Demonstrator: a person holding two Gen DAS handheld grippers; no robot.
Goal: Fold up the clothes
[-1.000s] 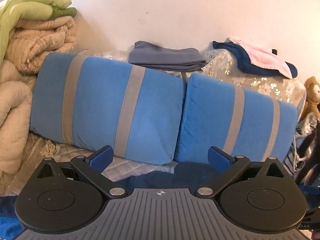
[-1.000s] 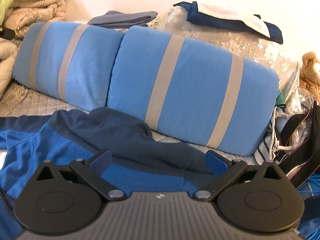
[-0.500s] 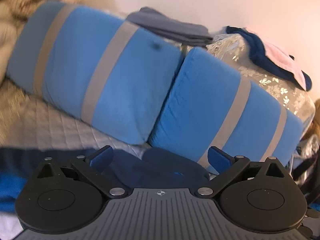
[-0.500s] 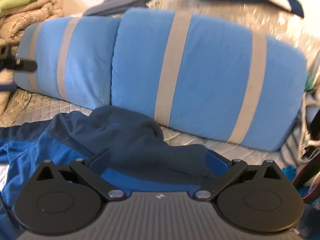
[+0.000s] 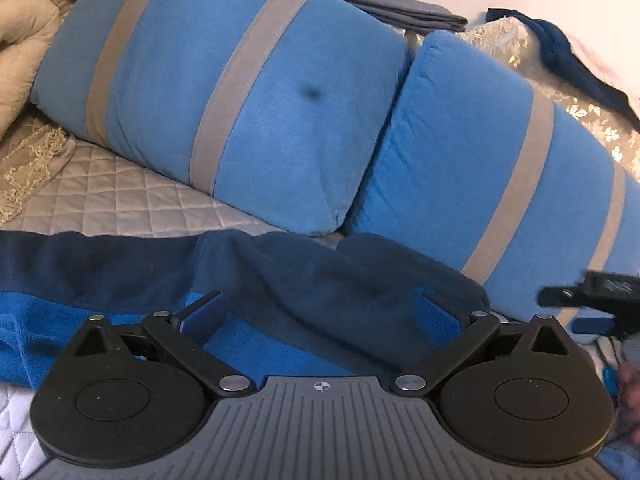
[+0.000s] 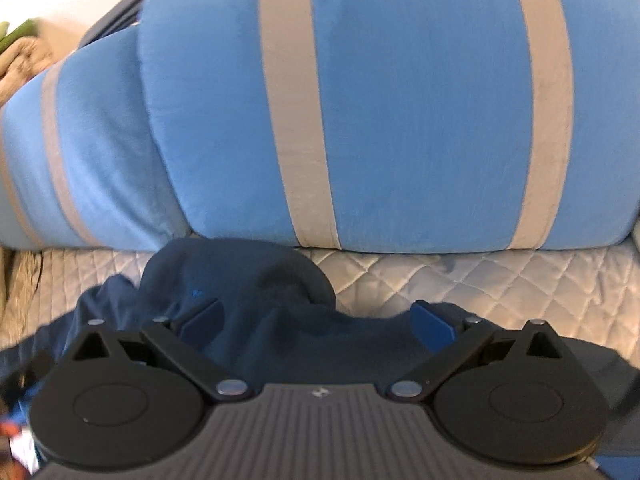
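Observation:
A navy and bright blue garment (image 5: 288, 280) lies spread on the quilted sofa seat, its dark hood part bunched toward the cushions. My left gripper (image 5: 320, 314) hovers low over it, open, with nothing between its blue pads. In the right wrist view the same garment (image 6: 256, 304) shows its navy hood mounded up, and my right gripper (image 6: 316, 318) stands open just above the cloth. The other gripper's black tip (image 5: 592, 286) shows at the right edge of the left wrist view.
Two blue cushions with grey stripes (image 5: 248, 92) (image 6: 392, 112) lean against the sofa back right behind the garment. Folded grey clothes (image 5: 396, 8) and a navy item (image 5: 576, 68) rest on top. Beige blankets (image 5: 20, 52) pile at the left. Quilted seat cover (image 6: 480, 280) lies bare at right.
Both grippers have dropped lower and moved forward toward the garment and cushions; the wall and the blanket pile have slid out of view. Both stayed open.

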